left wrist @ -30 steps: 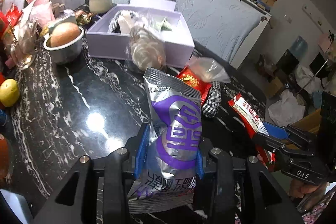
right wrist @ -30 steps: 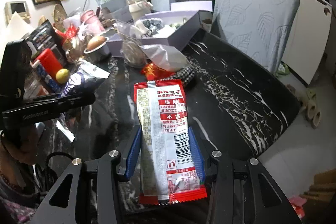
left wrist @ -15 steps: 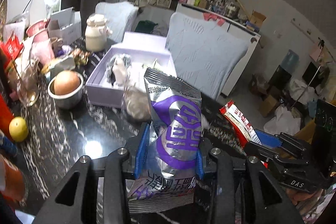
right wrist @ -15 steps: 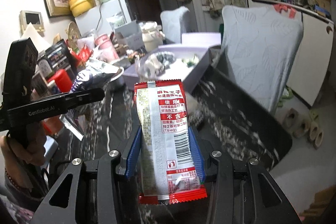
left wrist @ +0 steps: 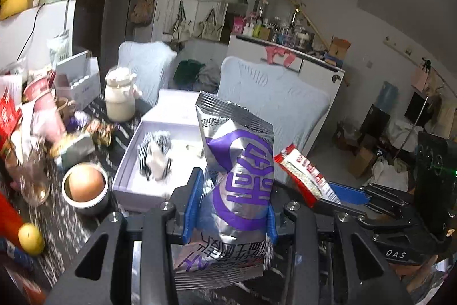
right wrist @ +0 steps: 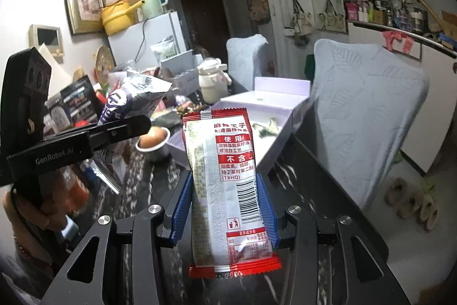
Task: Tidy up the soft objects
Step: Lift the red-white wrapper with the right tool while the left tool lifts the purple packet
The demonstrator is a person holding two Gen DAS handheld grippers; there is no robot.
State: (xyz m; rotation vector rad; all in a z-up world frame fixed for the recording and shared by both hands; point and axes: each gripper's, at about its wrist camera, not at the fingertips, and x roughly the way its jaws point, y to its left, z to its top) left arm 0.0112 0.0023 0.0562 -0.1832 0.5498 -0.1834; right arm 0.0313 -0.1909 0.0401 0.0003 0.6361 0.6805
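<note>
My left gripper (left wrist: 232, 205) is shut on a silver and purple snack bag (left wrist: 240, 176), held upright above the black marble table (left wrist: 57, 222). My right gripper (right wrist: 224, 202) is shut on a red and white snack packet (right wrist: 225, 185), also off the table. An open lilac box (left wrist: 134, 165) lies beyond both, with a checked soft item (left wrist: 155, 153) inside. In the left wrist view the red and white packet (left wrist: 302, 173) shows at the right in the other gripper. In the right wrist view the silver bag (right wrist: 131, 102) shows at the left.
A steel bowl with a brown round thing (left wrist: 85, 187) stands left of the box, a lemon (left wrist: 30, 237) nearer me, a cream jar (left wrist: 120, 99) behind. Clutter crowds the table's left side. Pale covered chairs (right wrist: 368, 110) stand at the far edge.
Both grippers have risen with their packets, and the views have tipped up. The table and box now sit lower in frame, and more of the room shows.
</note>
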